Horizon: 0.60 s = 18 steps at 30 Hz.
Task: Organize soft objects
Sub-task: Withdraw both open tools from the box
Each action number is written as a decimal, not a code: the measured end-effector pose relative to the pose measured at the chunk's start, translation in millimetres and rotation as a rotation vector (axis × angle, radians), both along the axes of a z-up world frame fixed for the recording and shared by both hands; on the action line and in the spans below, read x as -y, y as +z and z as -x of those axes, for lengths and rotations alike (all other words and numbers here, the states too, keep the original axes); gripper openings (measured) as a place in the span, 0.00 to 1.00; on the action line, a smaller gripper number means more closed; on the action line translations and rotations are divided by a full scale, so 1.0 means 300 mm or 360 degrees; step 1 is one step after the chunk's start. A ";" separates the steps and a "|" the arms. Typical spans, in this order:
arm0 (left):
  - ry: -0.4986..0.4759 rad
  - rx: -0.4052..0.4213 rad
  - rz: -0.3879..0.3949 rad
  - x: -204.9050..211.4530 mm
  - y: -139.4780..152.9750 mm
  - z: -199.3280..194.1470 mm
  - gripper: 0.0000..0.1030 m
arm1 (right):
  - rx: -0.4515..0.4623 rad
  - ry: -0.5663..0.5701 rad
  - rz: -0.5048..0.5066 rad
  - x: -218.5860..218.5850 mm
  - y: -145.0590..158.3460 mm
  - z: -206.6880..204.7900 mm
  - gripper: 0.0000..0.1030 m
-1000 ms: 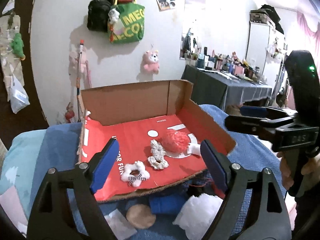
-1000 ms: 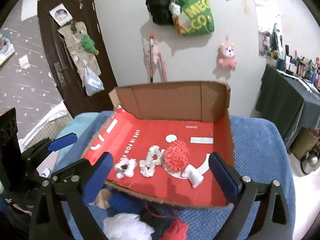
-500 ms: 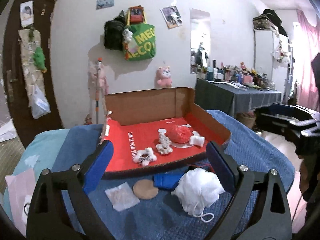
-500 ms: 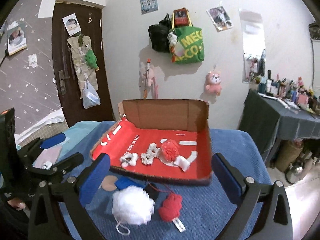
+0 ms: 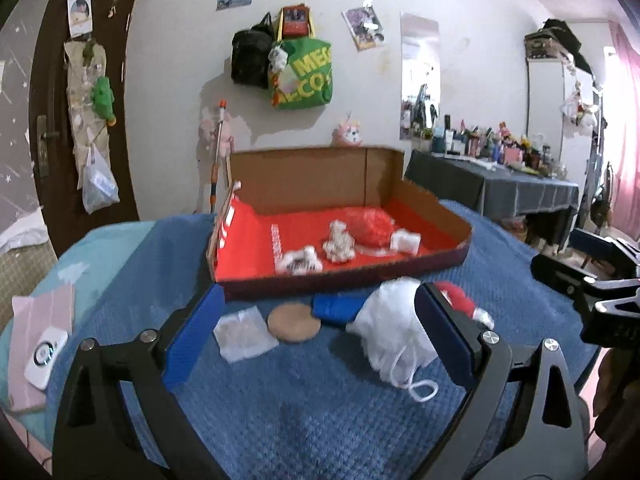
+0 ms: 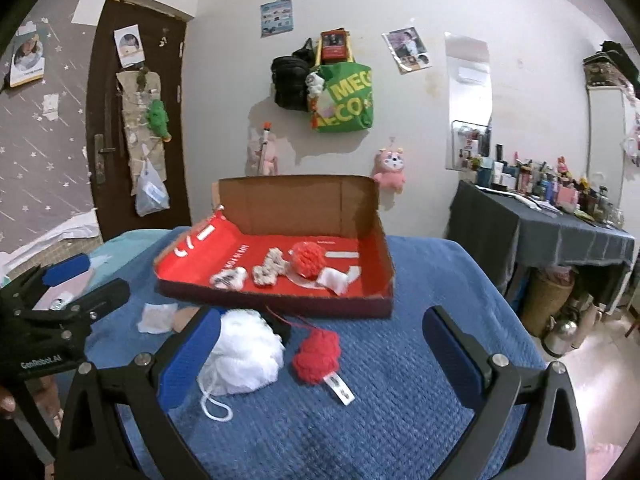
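Observation:
A cardboard box with a red floor (image 5: 256,240) (image 6: 376,240) sits on the blue blanket. It holds a red pom (image 5: 370,226) (image 6: 307,258), two white knitted pieces (image 5: 339,242) (image 6: 269,268) and a small white pad (image 5: 405,240) (image 6: 334,280). In front lie a white mesh puff (image 5: 390,328) (image 6: 240,352), a red knitted piece (image 6: 318,354), a blue item (image 5: 336,310), a tan round pad (image 5: 293,322) and a white square pad (image 5: 245,334). My left gripper (image 5: 320,340) and right gripper (image 6: 320,360) are both open and empty, held back from the objects.
A pink case with a white device (image 5: 44,350) lies at the bed's left edge. A dark-clothed table with bottles (image 6: 560,216) stands at the right. A door (image 6: 132,120) and wall with hanging bags (image 6: 344,96) are behind.
Both grippers have pulled back and away from the box, so the loose items in front of it have come into view. Both stay open.

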<state>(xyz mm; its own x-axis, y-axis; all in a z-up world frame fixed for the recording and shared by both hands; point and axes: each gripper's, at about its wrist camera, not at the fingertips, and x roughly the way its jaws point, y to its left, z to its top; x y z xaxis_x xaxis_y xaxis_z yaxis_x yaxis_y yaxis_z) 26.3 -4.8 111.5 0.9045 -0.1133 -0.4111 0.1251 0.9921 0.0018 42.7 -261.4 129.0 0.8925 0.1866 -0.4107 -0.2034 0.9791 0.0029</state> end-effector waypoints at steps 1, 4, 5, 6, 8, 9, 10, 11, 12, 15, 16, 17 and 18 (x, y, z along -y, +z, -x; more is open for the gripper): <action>0.0001 -0.0023 -0.0003 0.001 -0.023 -0.004 0.95 | 0.0002 -0.0014 0.0002 0.003 -0.018 0.002 1.00; 0.0019 -0.0068 -0.0004 -0.001 -0.080 -0.014 0.95 | -0.0037 -0.0041 0.0011 0.010 -0.075 -0.006 1.00; 0.0027 -0.0081 -0.0008 -0.003 -0.095 -0.017 0.95 | -0.0059 -0.0043 0.0012 0.013 -0.095 -0.013 1.00; 0.0032 -0.0099 -0.0011 -0.004 -0.111 -0.022 0.95 | -0.0077 -0.0048 0.0010 0.016 -0.116 -0.020 1.00; 0.0032 -0.0135 -0.0006 -0.005 -0.136 -0.033 0.95 | -0.0110 -0.0059 0.0007 0.020 -0.149 -0.030 1.00; 0.0038 -0.0142 -0.0007 -0.003 -0.145 -0.033 0.95 | -0.0132 -0.0060 0.0000 0.023 -0.166 -0.038 1.00; 0.0048 -0.0153 -0.0014 -0.002 -0.156 -0.037 0.95 | -0.0148 -0.0061 -0.0004 0.025 -0.179 -0.040 1.00; 0.0053 -0.0165 -0.0019 0.000 -0.166 -0.041 0.95 | -0.0165 -0.0062 -0.0006 0.027 -0.192 -0.045 1.00; 0.0053 -0.0176 -0.0018 0.000 -0.173 -0.046 0.95 | -0.0179 -0.0064 -0.0005 0.028 -0.203 -0.049 1.00; 0.0057 -0.0213 -0.0003 -0.003 -0.192 -0.061 0.95 | -0.0207 -0.0074 0.0001 0.026 -0.227 -0.059 1.00; 0.0062 -0.0224 0.0000 -0.005 -0.198 -0.064 0.95 | -0.0214 -0.0075 -0.0001 0.027 -0.232 -0.061 1.00; 0.0068 -0.0230 0.0002 -0.006 -0.199 -0.068 0.95 | -0.0218 -0.0075 -0.0003 0.027 -0.237 -0.064 1.00; 0.0071 -0.0235 0.0002 -0.008 -0.203 -0.071 0.95 | -0.0223 -0.0078 -0.0002 0.026 -0.240 -0.066 1.00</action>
<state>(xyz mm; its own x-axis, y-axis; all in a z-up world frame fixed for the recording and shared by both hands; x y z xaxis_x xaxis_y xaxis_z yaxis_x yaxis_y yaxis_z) 47.8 -2.4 50.6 0.8385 -0.0748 -0.5397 0.0796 0.9967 -0.0144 62.6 -269.3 56.9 0.8346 0.1450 -0.5314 -0.1531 0.9878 0.0292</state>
